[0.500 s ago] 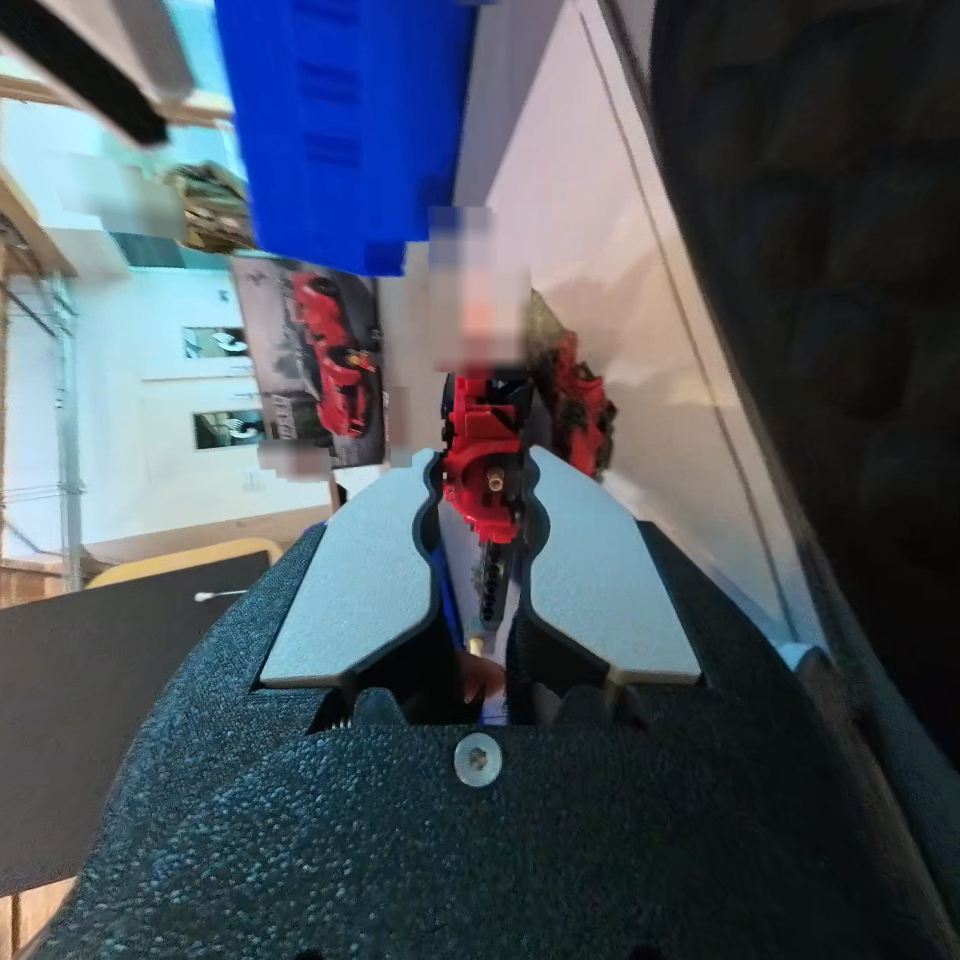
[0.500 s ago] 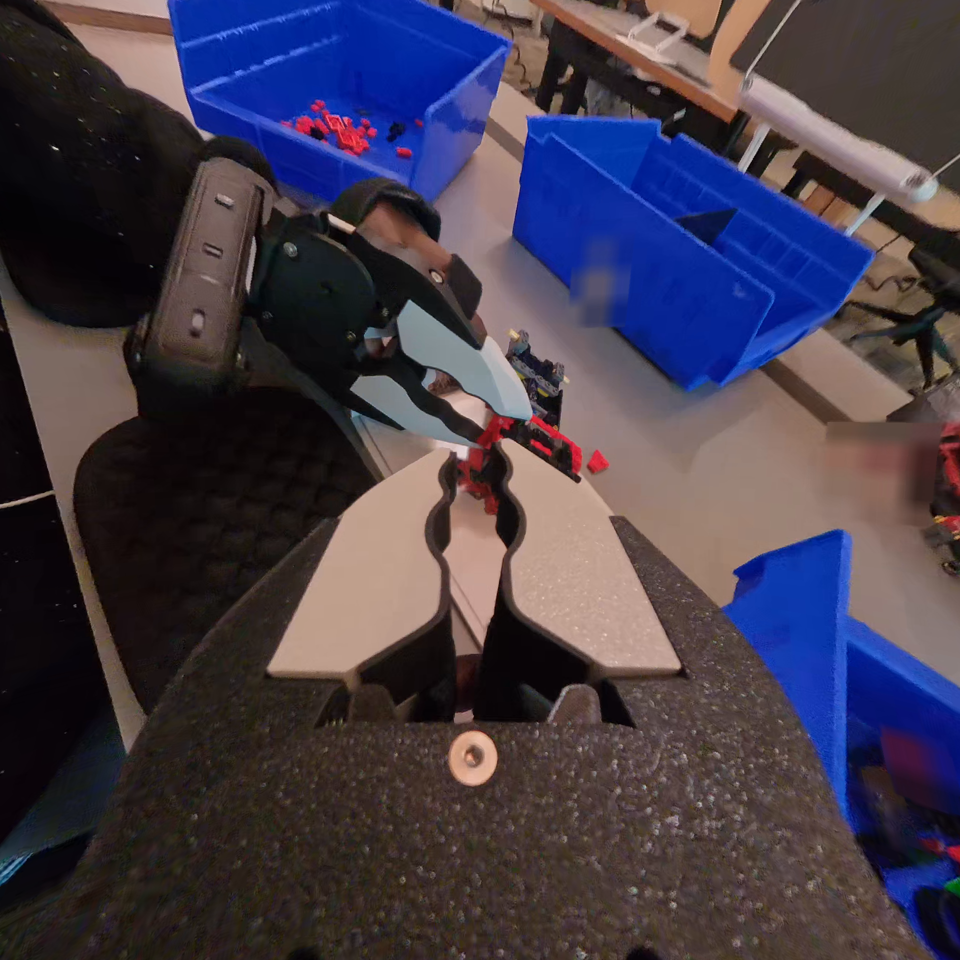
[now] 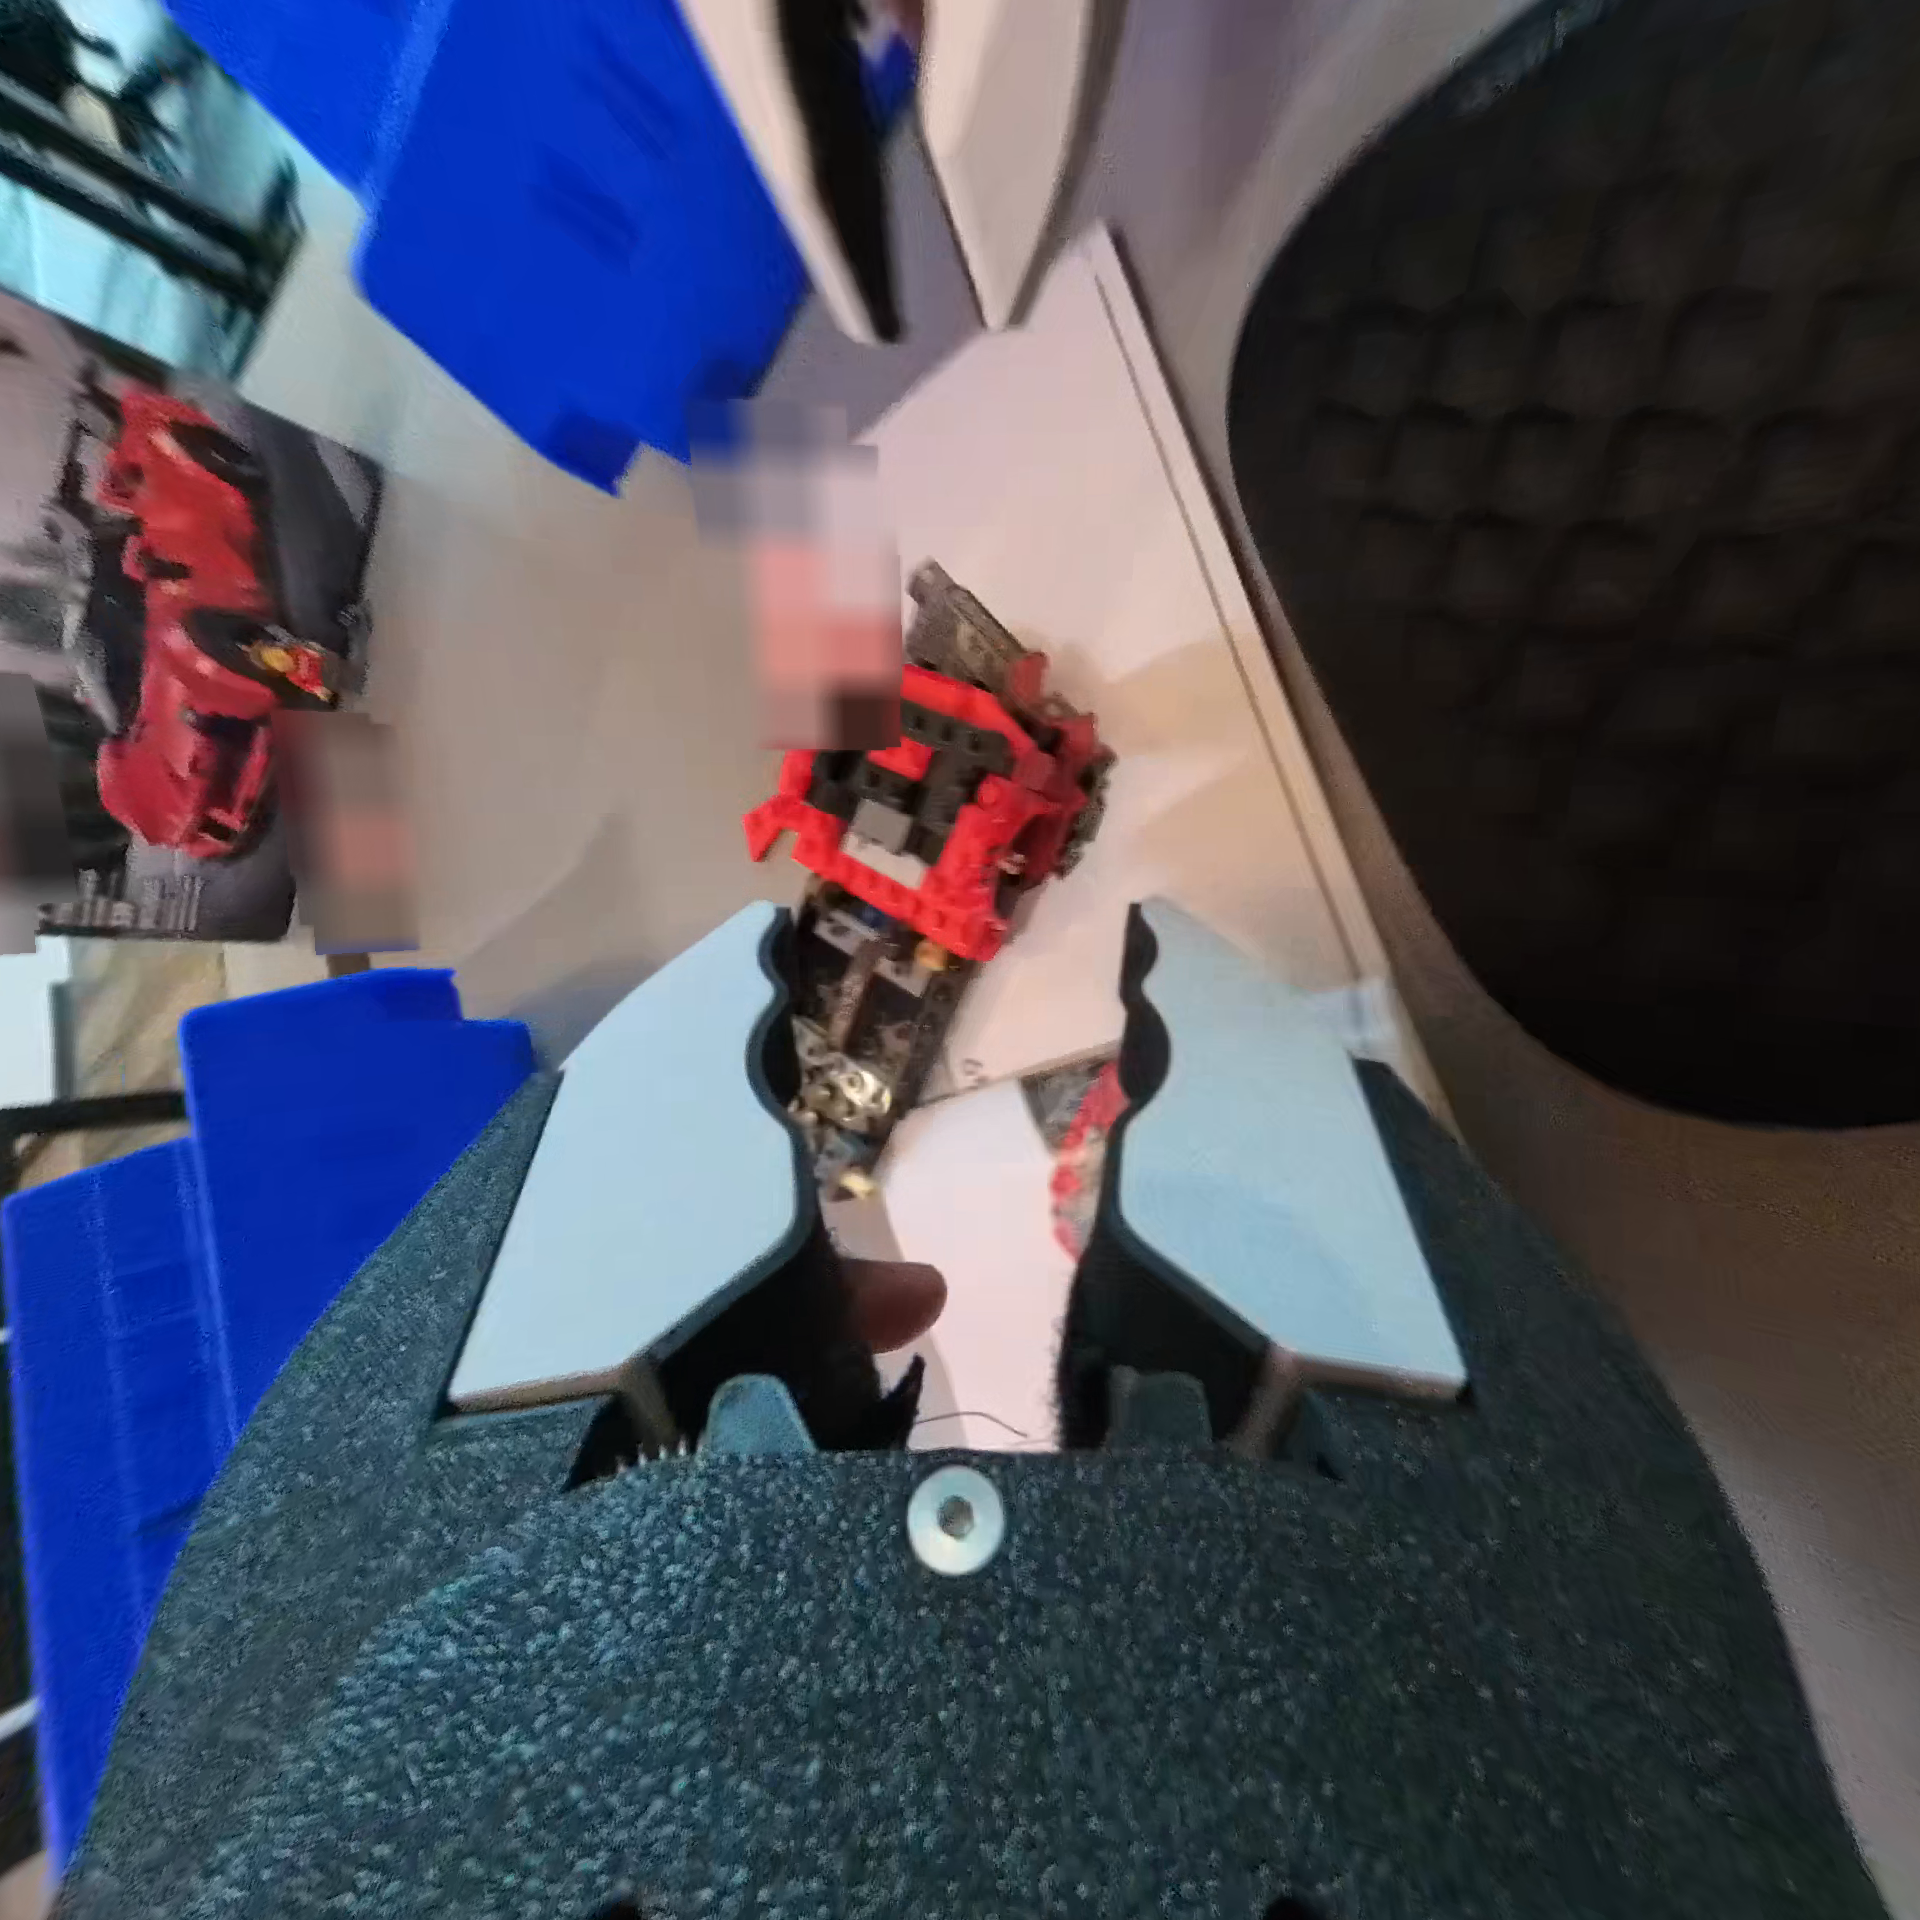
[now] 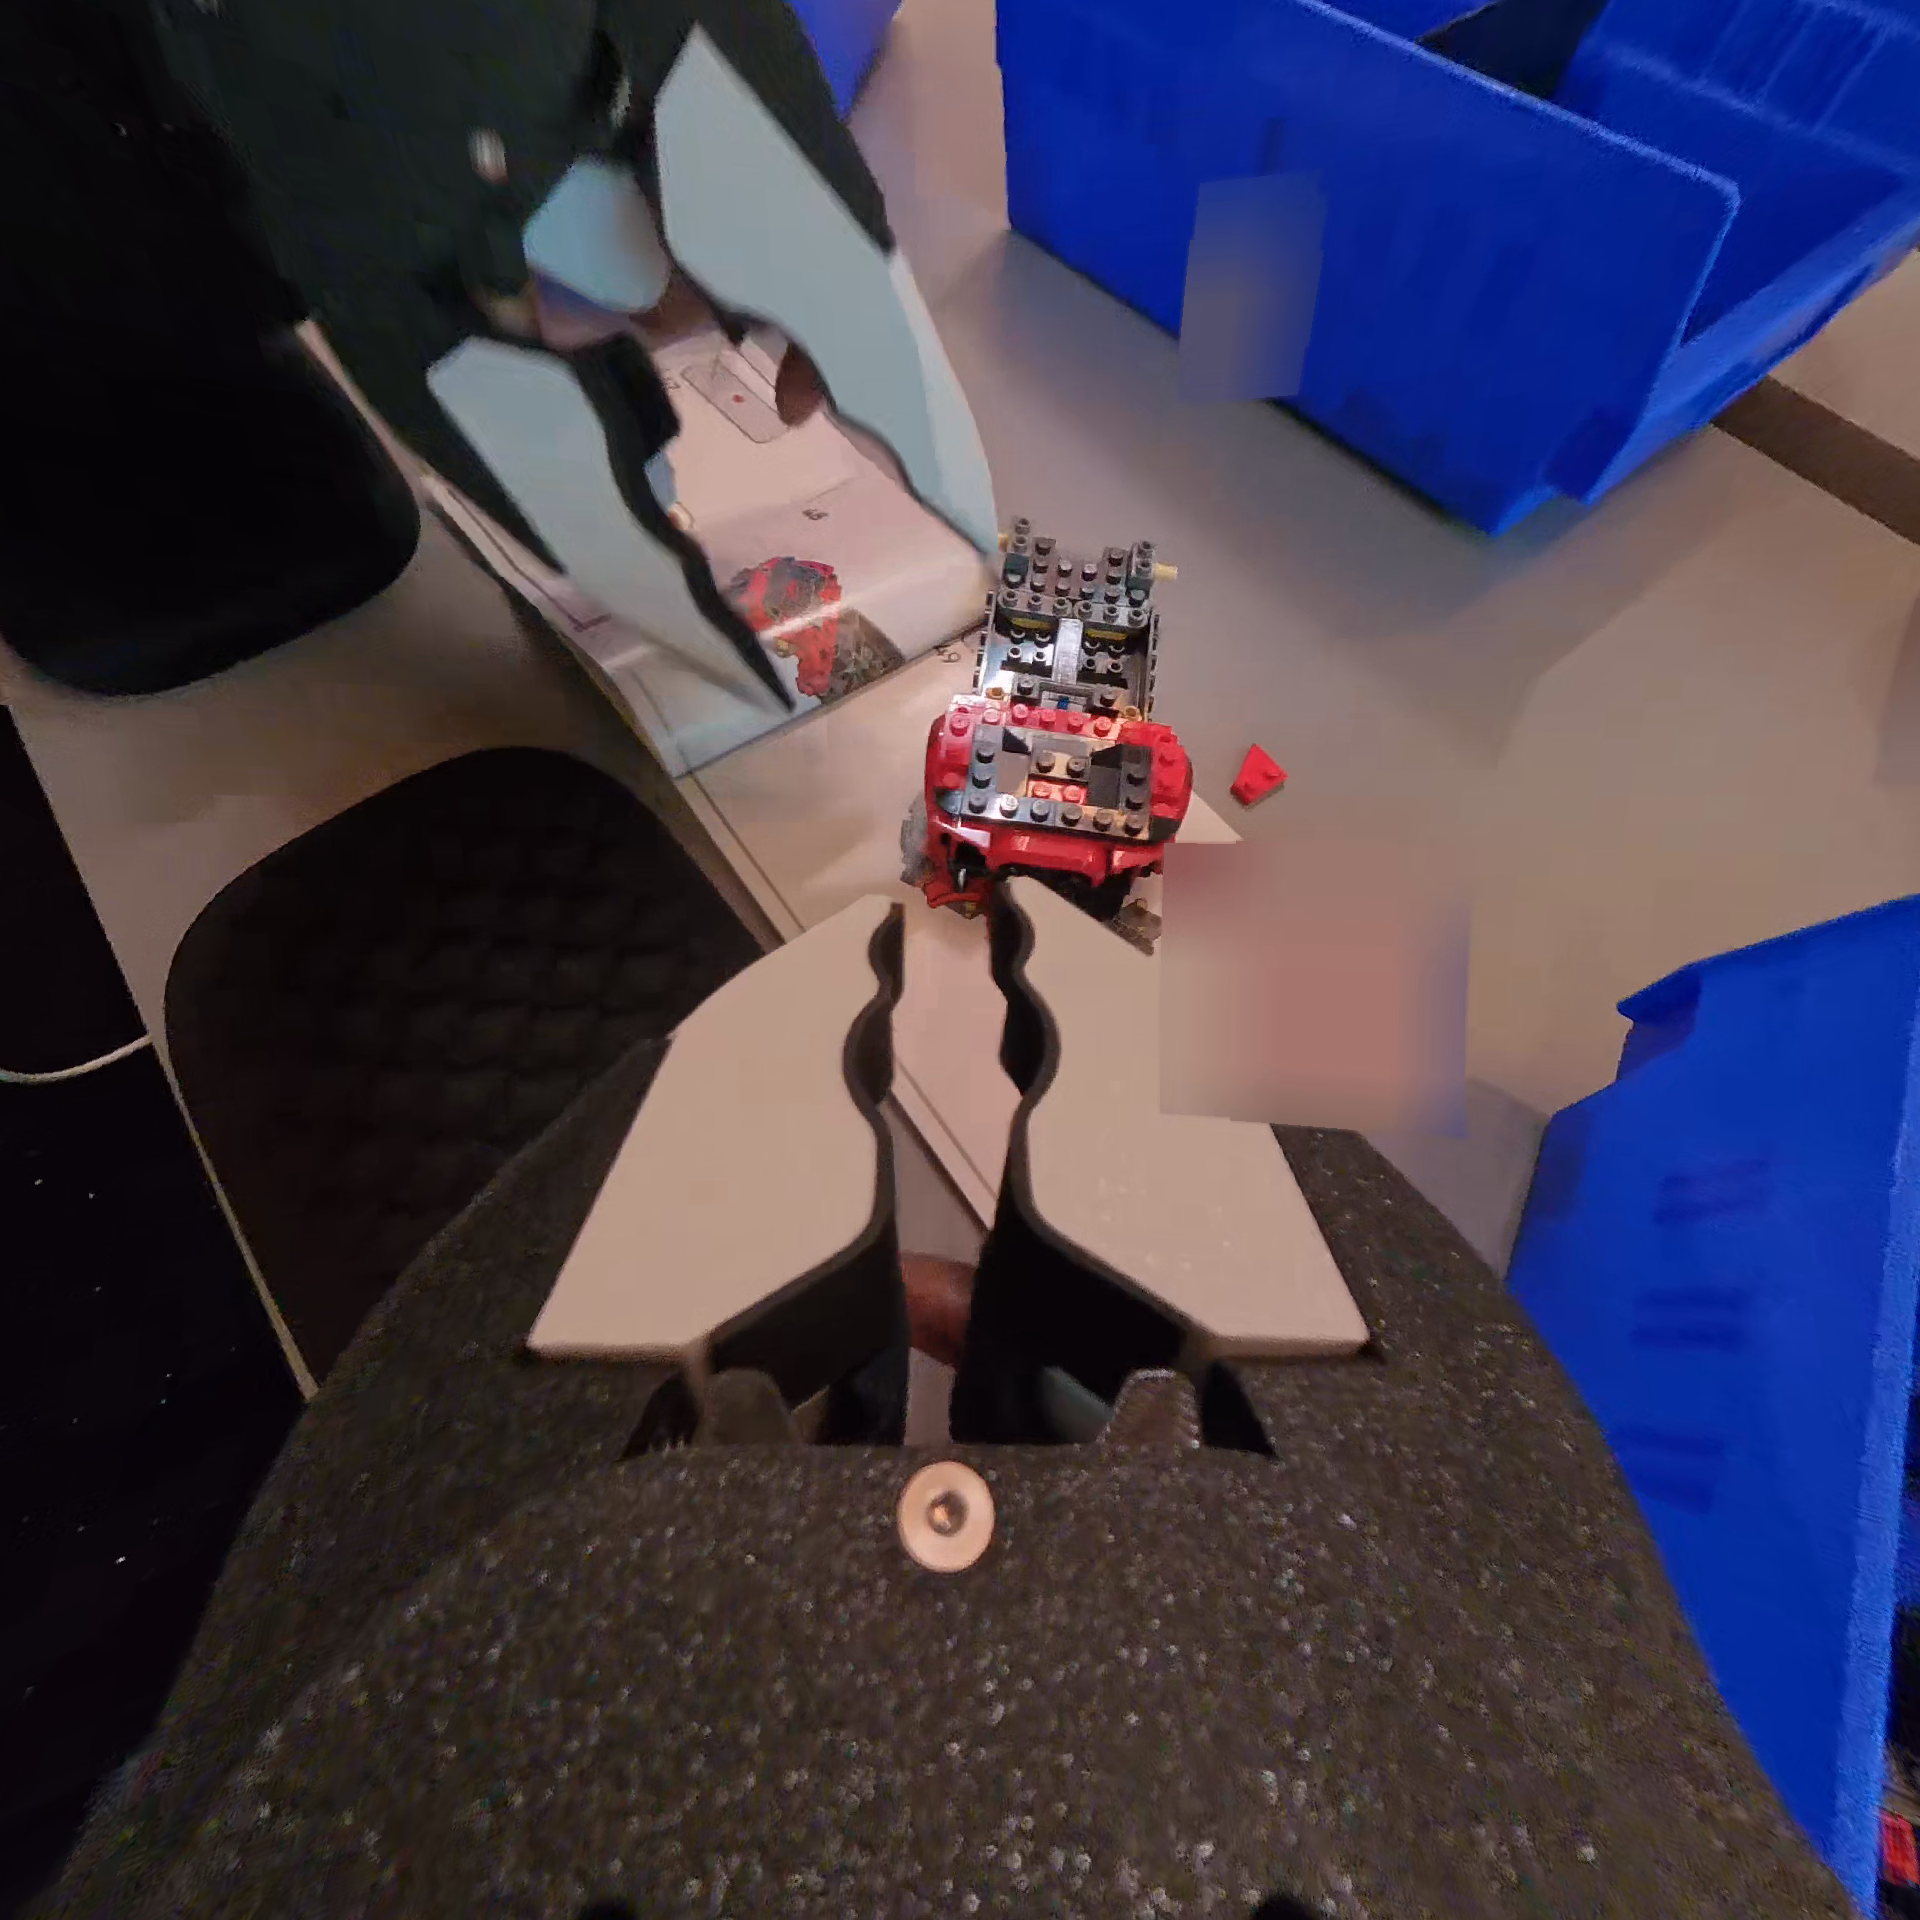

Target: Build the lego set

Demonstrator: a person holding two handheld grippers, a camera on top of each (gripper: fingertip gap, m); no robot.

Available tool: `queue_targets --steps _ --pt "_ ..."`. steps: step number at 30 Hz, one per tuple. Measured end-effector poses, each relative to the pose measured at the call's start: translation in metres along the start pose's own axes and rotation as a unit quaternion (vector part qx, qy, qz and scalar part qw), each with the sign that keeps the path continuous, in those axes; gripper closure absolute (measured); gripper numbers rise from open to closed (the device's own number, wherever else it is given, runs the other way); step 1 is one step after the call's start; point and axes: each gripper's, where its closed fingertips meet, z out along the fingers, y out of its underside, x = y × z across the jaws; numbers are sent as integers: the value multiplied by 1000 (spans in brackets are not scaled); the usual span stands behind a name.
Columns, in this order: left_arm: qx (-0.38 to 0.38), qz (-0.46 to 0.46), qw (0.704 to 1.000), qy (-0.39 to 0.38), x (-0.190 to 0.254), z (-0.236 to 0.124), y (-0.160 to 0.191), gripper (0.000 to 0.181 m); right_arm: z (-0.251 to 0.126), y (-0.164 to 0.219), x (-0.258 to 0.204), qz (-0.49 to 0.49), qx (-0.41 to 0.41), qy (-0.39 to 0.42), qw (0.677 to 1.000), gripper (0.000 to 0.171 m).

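We hover both grippers, left point(image 3: 951, 914) wide open, right point(image 4: 945, 914) slightly parted and empty; the car point(image 4: 1060, 769) lies mid-bench, and a careless nudge could knock bricks loose.

The grey table point(image 4: 1455, 644) carries the half-built car point(image 4: 1060, 769), booklet point(image 4: 727, 582), 1 loose red piece point(image 4: 1258, 773).
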Motion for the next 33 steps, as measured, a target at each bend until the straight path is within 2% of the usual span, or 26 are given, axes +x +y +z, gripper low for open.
queue_targets --steps 2,5,8,12,17,22,27,33 --pt "47 -12 999 26 -12 -8 0 131 2 -2 1 10 1 -9 1000 169" --pt "74 -29 995 53 -34 -5 11 157 7 -4 -5 18 -8 -34 999 171" --pt "88 -81 990 78 -48 8 22 171 9 1 -3 15 -40 -29 999 171" --pt "42 -133 987 82 -55 29 45 171 8 5 2 37 -75 -24 996 158" --pt "0 -179 973 146 -31 40 54 170 5 2 24 64 -102 3 993 170" --pt "6 -211 959 187 -18 38 45 169 16 -6 37 55 -146 -1 988 171" --pt "27 -168 968 187 -28 30 35 170 41 -10 34 37 -225 -32 973 171" --pt "83 -110 980 147 -39 45 15 174 63 0 39 29 -317 -31 948 171"
